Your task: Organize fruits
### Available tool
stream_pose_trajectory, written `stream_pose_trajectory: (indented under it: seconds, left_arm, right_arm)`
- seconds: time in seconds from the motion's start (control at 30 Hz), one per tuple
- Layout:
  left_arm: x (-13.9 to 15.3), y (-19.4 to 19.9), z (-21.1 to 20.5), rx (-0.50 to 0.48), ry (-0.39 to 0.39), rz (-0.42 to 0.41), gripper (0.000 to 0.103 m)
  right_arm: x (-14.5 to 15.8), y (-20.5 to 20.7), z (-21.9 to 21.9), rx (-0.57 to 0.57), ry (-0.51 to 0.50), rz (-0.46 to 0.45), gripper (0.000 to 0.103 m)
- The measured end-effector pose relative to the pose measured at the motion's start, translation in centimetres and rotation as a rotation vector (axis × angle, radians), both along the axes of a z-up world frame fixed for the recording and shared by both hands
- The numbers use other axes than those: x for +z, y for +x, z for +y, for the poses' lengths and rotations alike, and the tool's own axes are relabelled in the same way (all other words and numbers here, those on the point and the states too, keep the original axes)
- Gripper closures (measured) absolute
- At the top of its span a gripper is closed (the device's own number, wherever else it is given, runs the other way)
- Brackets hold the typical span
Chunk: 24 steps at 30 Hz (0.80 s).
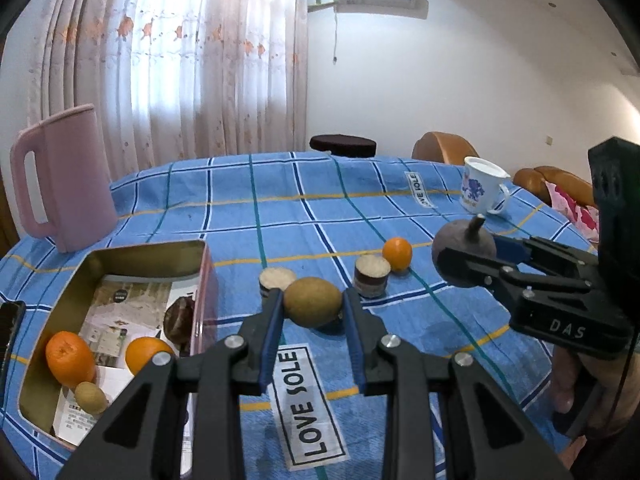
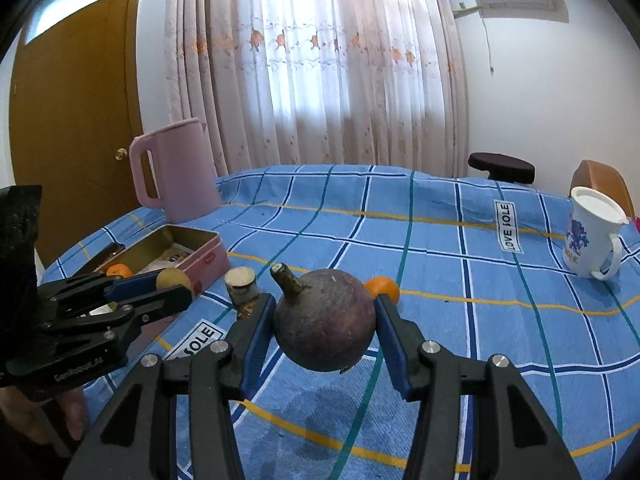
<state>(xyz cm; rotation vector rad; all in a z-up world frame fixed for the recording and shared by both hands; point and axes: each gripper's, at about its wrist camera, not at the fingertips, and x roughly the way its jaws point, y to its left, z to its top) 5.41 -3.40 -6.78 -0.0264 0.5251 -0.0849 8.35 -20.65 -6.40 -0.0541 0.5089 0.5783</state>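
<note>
My left gripper (image 1: 313, 305) is shut on a brown kiwi (image 1: 313, 302), held above the blue checked tablecloth. My right gripper (image 2: 325, 322) is shut on a dark purple mangosteen (image 2: 325, 322) with a stem; the left wrist view shows the same mangosteen (image 1: 464, 250) at right, the right wrist view the kiwi (image 2: 173, 279) at left. An open pink tin (image 1: 208, 280) at left holds two oranges (image 1: 70, 358), a small kiwi (image 1: 90, 397) and a dark fruit (image 1: 180, 320). One orange (image 1: 397, 254) lies loose on the cloth.
Two small round jars (image 1: 372, 276) stand on the cloth beyond the left gripper. A pink pitcher (image 1: 66, 178) stands at back left, a white mug (image 1: 480, 190) at back right. Chairs and a dark stool (image 1: 343, 146) sit past the table's far edge.
</note>
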Motion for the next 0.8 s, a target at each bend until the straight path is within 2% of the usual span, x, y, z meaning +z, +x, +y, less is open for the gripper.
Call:
stream_pose_trajectory:
  seconds: [0.8]
  left_arm:
    - [0.6, -1.7, -0.6, 0.025, 0.042, -0.097, 0.072]
  right_arm:
    - [0.7, -2.0, -0.2, 0.048, 0.025, -0.104, 0.051]
